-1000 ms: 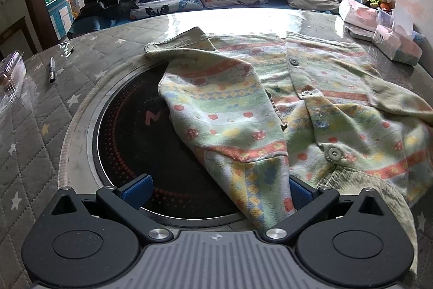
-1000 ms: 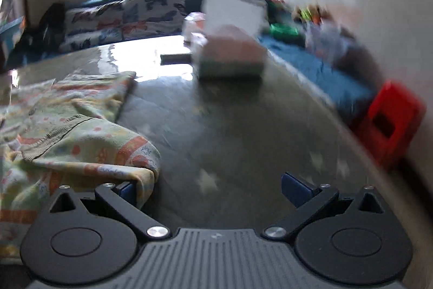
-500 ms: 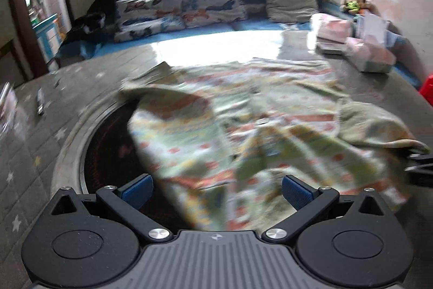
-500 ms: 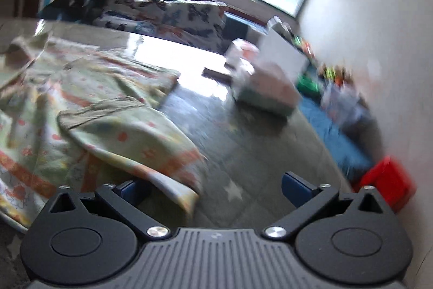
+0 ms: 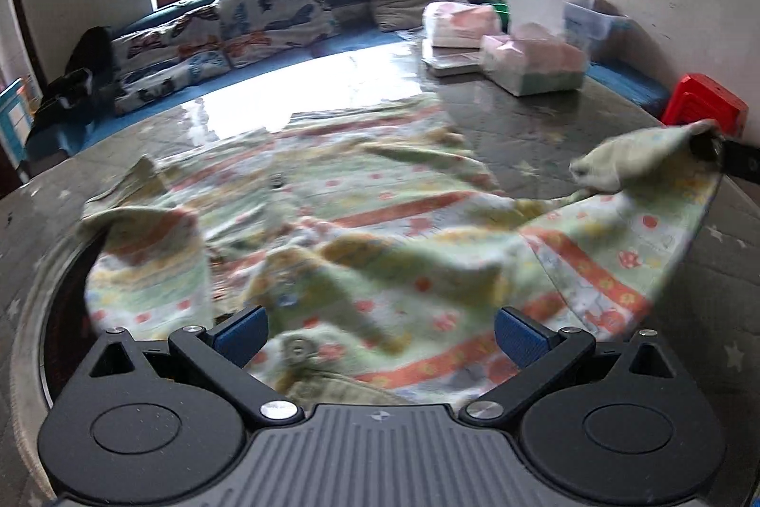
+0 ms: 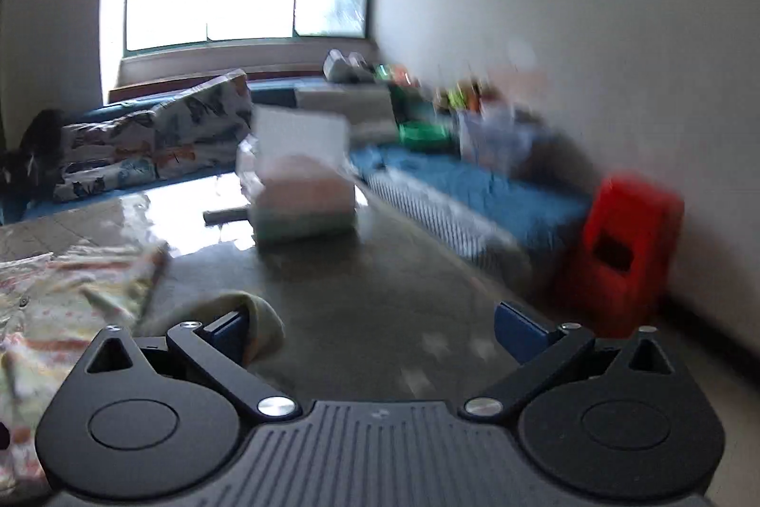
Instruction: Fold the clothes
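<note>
Left wrist view shows the main risk: the sleeve end [image 5: 636, 160] of the button-up shirt [image 5: 380, 222] is lifted off the bench [image 5: 546, 117] only because it hangs over one finger of your right claw [image 5: 726, 155]. In the right wrist view that claw's jaws stand wide apart, with pale cloth draped round the left finger [image 6: 228, 329] and nothing pinched. Any quick swing or tilt probably lets the sleeve slide off and drop in a heap, so clench before you carry it.

Your left claw [image 5: 378, 333] is released too, its fingers spread over the near hem, where a snap button [image 5: 297, 349] and a thick folded edge lie between them. Closing there likely catches several layers at once and drags the whole body askew.

The shirt is pale green with orange bands and small printed motifs. It lies rumpled across the middle of the bench, partly over the dark round inset [image 5: 66, 307], with its left sleeve bunched. It is well apart from the tissue packs [image 5: 532, 65].
</note>
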{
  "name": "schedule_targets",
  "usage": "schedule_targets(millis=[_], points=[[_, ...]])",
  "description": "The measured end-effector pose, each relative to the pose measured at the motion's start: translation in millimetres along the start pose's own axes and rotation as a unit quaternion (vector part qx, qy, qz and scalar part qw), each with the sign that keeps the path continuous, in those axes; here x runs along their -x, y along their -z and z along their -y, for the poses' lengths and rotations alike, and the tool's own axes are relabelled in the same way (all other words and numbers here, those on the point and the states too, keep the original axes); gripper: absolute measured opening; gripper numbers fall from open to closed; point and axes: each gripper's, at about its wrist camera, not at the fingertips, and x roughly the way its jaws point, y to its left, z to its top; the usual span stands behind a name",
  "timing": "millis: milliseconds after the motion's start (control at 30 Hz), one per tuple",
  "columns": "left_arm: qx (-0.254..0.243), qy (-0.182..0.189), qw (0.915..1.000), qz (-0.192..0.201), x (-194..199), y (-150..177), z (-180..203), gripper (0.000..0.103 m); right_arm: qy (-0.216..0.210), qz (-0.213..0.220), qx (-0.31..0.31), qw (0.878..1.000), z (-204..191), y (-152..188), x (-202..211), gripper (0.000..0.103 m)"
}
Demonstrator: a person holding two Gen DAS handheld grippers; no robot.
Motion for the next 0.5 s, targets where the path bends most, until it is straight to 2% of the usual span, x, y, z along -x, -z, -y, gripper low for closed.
schedule_targets(millis=[133, 300, 400, 500], points=[[-0.019, 0.011, 0.9997, -0.008, -7, 1, 15, 0.103, -0.024, -0.084, -0.077, 0.993, 36, 14, -12, 0.103], [-0.042, 0.020, 0.9989, -0.009, -9, -3, 32, 0.103, -0.019, -0.073, -0.017, 0.997, 27, 28, -2, 0.103], [-0.054, 0.029, 0.9981, -0.003, -9, -9, 45, 0.103, -0.026, -0.077, -0.060, 0.995, 36, 25, -8, 0.103], [-0.071, 0.034, 0.9969, -0.012, -19, -9, 56, 0.103, -0.052, -0.097, -0.115, 0.987, 51, 27, -11, 0.103]])
